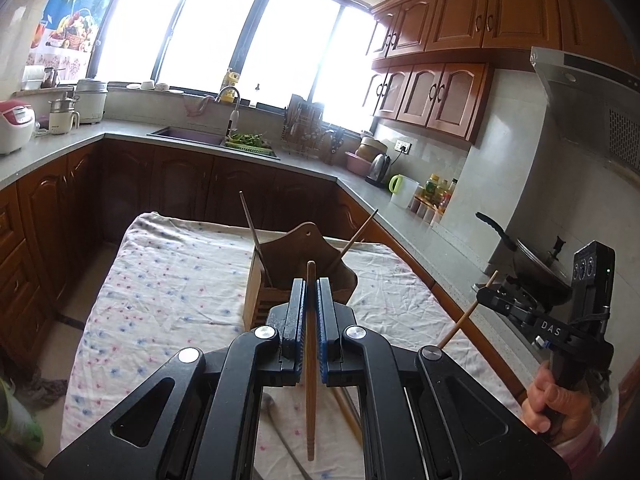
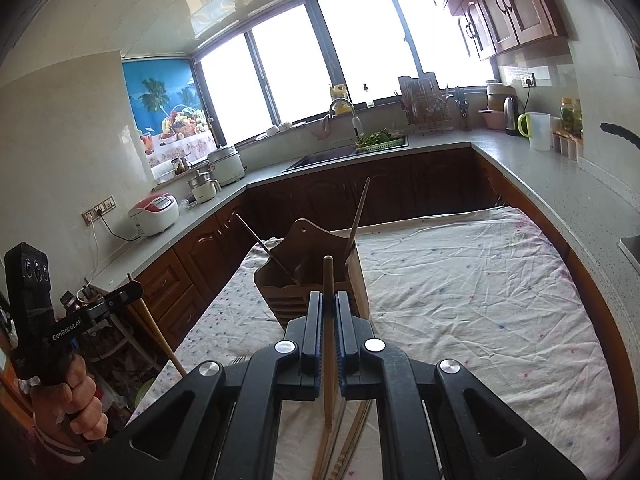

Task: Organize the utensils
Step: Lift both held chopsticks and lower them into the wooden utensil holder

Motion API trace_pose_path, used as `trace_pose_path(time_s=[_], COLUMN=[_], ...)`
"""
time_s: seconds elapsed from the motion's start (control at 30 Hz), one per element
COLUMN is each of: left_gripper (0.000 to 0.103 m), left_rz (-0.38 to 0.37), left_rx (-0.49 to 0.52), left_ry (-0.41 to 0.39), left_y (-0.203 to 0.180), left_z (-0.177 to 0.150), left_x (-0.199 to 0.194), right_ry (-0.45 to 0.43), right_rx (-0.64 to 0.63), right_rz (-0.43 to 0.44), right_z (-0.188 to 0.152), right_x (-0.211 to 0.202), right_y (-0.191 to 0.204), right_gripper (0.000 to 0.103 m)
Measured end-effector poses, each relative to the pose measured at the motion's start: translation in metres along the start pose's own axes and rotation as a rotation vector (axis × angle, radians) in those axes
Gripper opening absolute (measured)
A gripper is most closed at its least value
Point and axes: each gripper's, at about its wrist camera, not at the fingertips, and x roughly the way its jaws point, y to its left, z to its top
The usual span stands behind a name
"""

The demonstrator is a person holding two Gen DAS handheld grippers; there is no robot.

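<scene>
A wooden utensil holder (image 1: 296,268) (image 2: 320,276) stands on the cloth-covered table with two chopsticks leaning in it. My left gripper (image 1: 311,284) is shut on a wooden chopstick (image 1: 310,360), held upright just in front of the holder. My right gripper (image 2: 329,298) is shut on another wooden chopstick (image 2: 328,344), also close before the holder. Each gripper shows in the other's view, the right (image 1: 486,294) and the left (image 2: 132,290), each with its chopstick. More chopsticks (image 2: 352,436) and a fork (image 2: 238,360) lie on the cloth below the grippers.
The table carries a floral cloth (image 1: 168,280). Kitchen counters (image 2: 560,184) wrap around it, with a sink (image 1: 188,136), rice cooker (image 2: 154,214), kettle (image 1: 380,168) and a pan (image 1: 532,256) on the stove at right.
</scene>
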Motion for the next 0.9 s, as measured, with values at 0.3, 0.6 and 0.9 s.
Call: trace_pose_path(time_s=[0.3,0.6,0.9], left_gripper=[0.004,0.004,0.004], left_rz=[0.022,0.049,0.073], left_rx=[0.009,0.02,0.014], left_ry=[-0.083,-0.181,-0.255], left_y=[-0.002,0.0,0.01], left_z=[0.027,0.065,0.103], left_x=[0.002,0.012,0.038], right_ry=[-0.04,-0.11,-0.19], right_rx=[-0.006,-0.032,-0.029], right_rz=[0.014,0.013,0.012], right_z=[0.016,0.056,0.105], right_x=[0.001,0.011,0.039], right_y=[0.001,0.009,0.008], right_gripper=[0.006,0.006,0.005])
